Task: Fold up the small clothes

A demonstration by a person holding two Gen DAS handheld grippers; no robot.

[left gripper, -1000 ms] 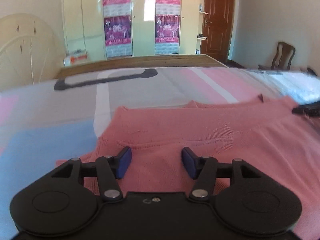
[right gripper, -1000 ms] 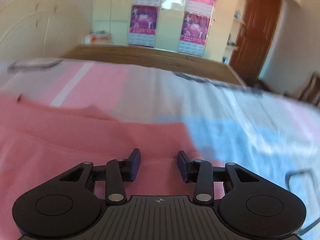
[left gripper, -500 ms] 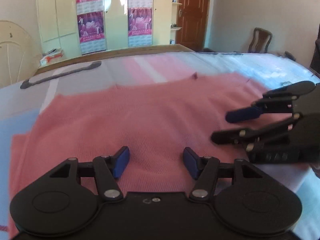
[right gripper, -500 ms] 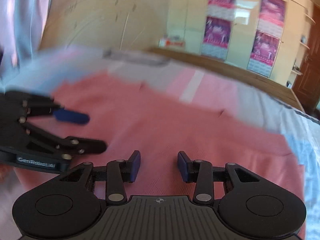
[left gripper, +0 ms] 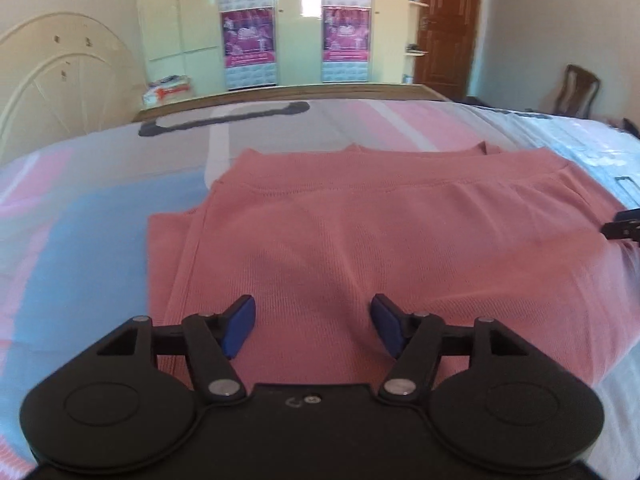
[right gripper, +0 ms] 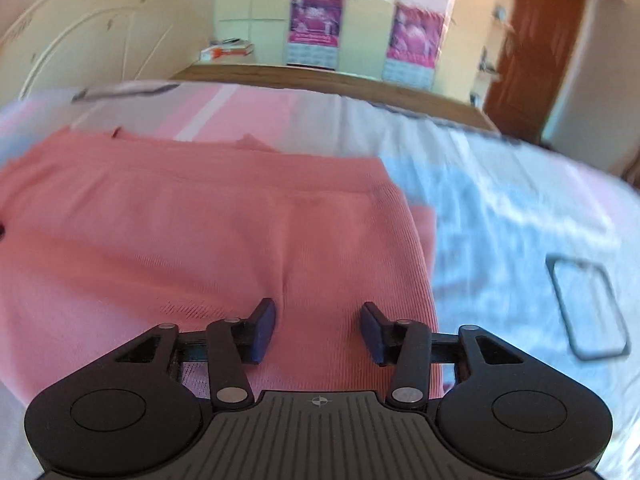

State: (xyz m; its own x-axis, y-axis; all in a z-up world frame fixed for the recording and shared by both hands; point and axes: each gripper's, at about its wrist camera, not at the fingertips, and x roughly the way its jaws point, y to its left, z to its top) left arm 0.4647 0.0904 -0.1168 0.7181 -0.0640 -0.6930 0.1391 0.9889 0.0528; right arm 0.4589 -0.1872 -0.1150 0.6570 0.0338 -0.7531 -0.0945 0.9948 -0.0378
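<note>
A pink knitted garment [left gripper: 360, 232] lies folded on the bed, with a lower layer sticking out at its left edge. It also shows in the right wrist view [right gripper: 192, 232]. My left gripper [left gripper: 314, 326] is open and empty, low over the garment's near left part. My right gripper [right gripper: 318, 330] is open and empty, over the garment's near right edge. A black tip of the right gripper [left gripper: 624, 226] shows at the right edge of the left wrist view.
The bed has a sheet [left gripper: 80, 216] with pink, blue and grey blocks. A wooden footboard [left gripper: 280, 94] runs along the far side. A wardrobe with posters [left gripper: 296, 20], a brown door [left gripper: 448, 24] and a chair [left gripper: 576, 88] stand beyond.
Both grippers swung inward toward each other half a second ago, then turned back to face the far wall. The garment now lies in a narrower folded shape. Both stay open.
</note>
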